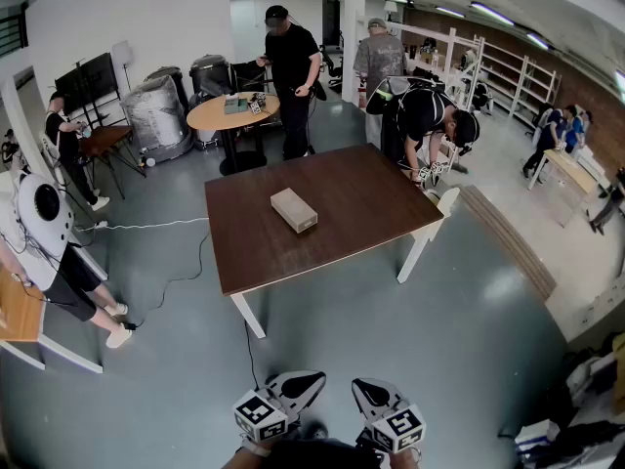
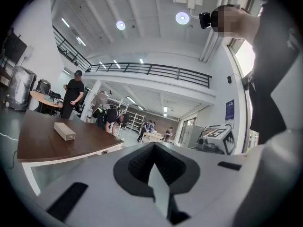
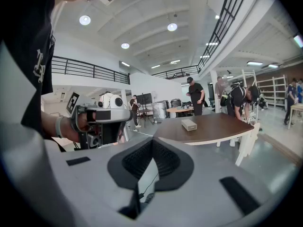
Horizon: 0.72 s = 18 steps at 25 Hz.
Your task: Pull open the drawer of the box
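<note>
A small beige box (image 1: 294, 210) lies flat near the middle of a brown table (image 1: 361, 213) with white legs. Its drawer front faces the table's near edge and looks closed. Both grippers are held low at the bottom of the head view, well short of the table. The left gripper (image 1: 312, 380) and the right gripper (image 1: 360, 388) are shut with nothing between their jaws. In the left gripper view the box (image 2: 64, 131) is far off to the left beyond the left gripper (image 2: 154, 170). The right gripper view shows the box (image 3: 189, 124) ahead to the right of the right gripper (image 3: 151, 167).
Grey floor lies between me and the table. A person (image 1: 428, 125) bends over at the table's far right corner, where a white chair (image 1: 444, 203) stands. A cable (image 1: 186, 267) runs across the floor on the left. A round table (image 1: 232, 113) and other people are behind.
</note>
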### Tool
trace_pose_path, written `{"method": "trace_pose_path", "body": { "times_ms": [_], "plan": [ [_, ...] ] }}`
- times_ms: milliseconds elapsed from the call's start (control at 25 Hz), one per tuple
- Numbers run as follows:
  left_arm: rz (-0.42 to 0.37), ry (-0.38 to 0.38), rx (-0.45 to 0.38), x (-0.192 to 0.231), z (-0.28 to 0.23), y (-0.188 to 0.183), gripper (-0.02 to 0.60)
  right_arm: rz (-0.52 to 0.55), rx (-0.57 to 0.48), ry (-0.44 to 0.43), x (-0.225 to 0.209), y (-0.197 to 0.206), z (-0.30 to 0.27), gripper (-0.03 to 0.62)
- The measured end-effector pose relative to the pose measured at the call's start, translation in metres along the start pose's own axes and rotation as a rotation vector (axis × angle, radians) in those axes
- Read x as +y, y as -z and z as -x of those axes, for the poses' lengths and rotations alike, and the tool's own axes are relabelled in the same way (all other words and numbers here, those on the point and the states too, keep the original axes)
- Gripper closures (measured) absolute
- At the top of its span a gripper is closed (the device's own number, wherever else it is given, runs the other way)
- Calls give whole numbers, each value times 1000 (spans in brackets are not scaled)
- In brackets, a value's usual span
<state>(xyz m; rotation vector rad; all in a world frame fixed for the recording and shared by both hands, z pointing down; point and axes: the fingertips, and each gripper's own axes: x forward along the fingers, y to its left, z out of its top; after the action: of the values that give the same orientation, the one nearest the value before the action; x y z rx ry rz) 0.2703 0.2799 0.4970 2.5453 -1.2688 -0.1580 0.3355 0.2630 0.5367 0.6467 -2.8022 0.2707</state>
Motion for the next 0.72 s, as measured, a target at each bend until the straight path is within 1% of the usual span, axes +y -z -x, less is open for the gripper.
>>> {"method": "trace_pose_path", "body": {
  "times_ms": [120,360,440,560,720],
  "plan": [
    [9,2,-7,6,-8,2,576,28,12,5,-9,-1,-4,606],
    [7,-9,-40,30,-19,-13,577,18,3,24,-19,-18,-22,606],
    [16,-8,-40,36,-23,-12,576,20,10,29,-23,-23,-27,606],
    [26,-9,-31,45,-29,-9,576,29,31,33,-32,-19,-33,606],
    [44,-21,-21,62,-31,-6,575,25,16,30,-37,-30,-49,606]
  ]
}}
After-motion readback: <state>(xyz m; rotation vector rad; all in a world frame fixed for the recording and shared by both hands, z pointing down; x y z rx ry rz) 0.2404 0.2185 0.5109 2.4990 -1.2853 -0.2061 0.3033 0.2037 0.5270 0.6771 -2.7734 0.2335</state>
